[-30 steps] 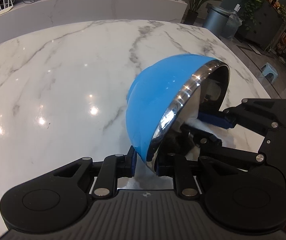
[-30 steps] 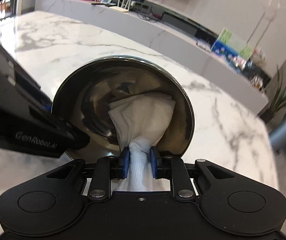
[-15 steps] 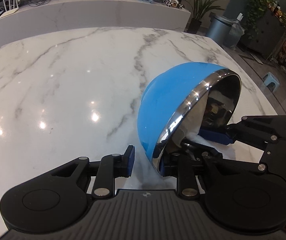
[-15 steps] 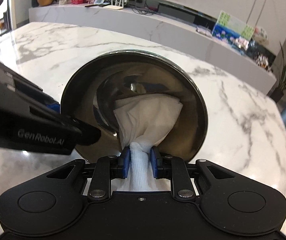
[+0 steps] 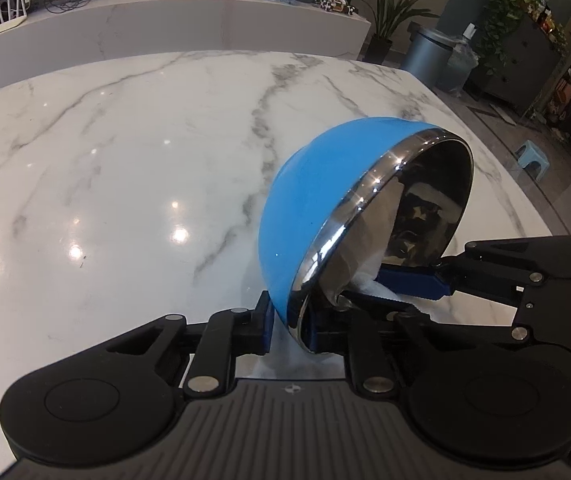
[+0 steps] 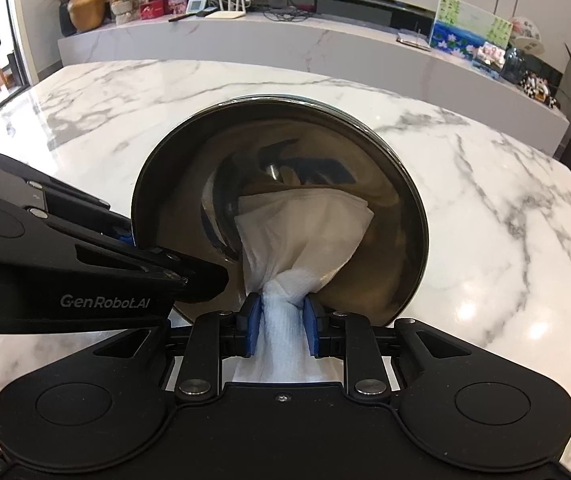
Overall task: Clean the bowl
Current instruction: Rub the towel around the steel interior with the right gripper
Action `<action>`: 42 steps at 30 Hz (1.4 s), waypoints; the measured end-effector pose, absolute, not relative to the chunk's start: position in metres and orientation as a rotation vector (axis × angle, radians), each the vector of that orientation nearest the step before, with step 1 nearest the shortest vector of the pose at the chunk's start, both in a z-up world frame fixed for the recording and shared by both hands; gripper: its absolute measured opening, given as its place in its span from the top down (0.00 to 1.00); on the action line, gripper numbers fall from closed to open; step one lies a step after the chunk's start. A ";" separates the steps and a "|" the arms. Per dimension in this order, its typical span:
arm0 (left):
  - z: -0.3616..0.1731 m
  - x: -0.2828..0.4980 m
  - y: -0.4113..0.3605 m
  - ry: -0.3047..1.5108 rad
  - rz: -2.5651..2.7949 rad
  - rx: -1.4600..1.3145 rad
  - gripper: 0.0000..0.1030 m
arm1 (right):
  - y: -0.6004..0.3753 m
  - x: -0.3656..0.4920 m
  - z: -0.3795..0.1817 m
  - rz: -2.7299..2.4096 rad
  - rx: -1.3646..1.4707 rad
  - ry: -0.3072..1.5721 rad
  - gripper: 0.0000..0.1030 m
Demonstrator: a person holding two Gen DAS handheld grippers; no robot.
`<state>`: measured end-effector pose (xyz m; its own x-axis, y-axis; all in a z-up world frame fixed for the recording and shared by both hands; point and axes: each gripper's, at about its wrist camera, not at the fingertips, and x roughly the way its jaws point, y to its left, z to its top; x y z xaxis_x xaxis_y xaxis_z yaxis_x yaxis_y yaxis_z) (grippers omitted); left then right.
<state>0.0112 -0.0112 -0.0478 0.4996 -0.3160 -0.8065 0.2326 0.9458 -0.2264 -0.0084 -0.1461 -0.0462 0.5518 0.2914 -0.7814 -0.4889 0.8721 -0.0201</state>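
Note:
A bowl [image 5: 313,204], blue outside with a shiny steel inside [image 6: 317,168], is held tilted on its side above the marble table [image 5: 125,152]. My left gripper [image 5: 291,322] is shut on the bowl's lower rim, one finger outside and one inside. My right gripper [image 6: 279,322] is shut on a bunched white paper towel [image 6: 305,228], whose free end presses against the bowl's inner wall. In the left wrist view the right gripper [image 5: 397,286] reaches into the bowl from the right with the towel [image 5: 369,280] between its fingers.
A long marble counter [image 6: 285,40] behind the table carries routers, pictures and ornaments. A metal bin [image 5: 431,54], potted plants [image 5: 385,8] and a small blue stool [image 5: 531,154] stand on the floor beyond the table's right edge.
The bowl, still in my left gripper, has tipped a little and sits further right in the left wrist view. The towel has slid to the right across the bowl's inside.

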 end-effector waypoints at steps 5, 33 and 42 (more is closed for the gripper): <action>-0.048 0.013 -0.009 1.023 -0.330 -0.099 0.86 | -0.137 -0.016 -0.049 0.469 -0.338 0.838 0.81; -0.037 0.009 -0.009 0.916 -0.305 -0.061 0.85 | -0.134 -0.024 -0.047 0.399 -0.448 0.774 0.83; -0.035 0.013 -0.004 0.952 -0.304 -0.100 0.85 | -0.138 -0.025 -0.038 0.406 -0.420 0.772 0.83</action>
<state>0.0131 -0.0044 -0.0346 0.5415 -0.2987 -0.7858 0.2115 0.9531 -0.2166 -0.0249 -0.1384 -0.0384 0.6486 0.1955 -0.7356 -0.4951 0.8424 -0.2127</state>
